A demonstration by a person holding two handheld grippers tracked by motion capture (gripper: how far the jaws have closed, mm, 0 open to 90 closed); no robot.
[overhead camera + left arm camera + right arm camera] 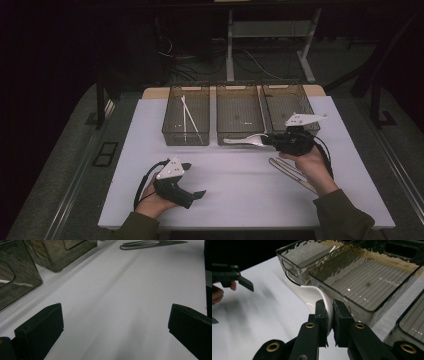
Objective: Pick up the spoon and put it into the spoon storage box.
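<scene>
Right gripper (329, 315) clamped on white plastic spoon (245, 140), held at 6 o'clock edge of middle smoky clear bin (239, 112). Step: carrying. Next: lift over rim, release. Left gripper (115, 325) apart, idle above table (240, 185).

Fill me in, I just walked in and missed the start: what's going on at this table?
A person is sorting utensils into three clear bins. The right hand-held gripper is shut on a white spoon, holding it just in front of the middle bin. The left hand-held gripper is open and empty above the white table. White chopsticks lie in the left bin, and another pair lies on the table.
</scene>
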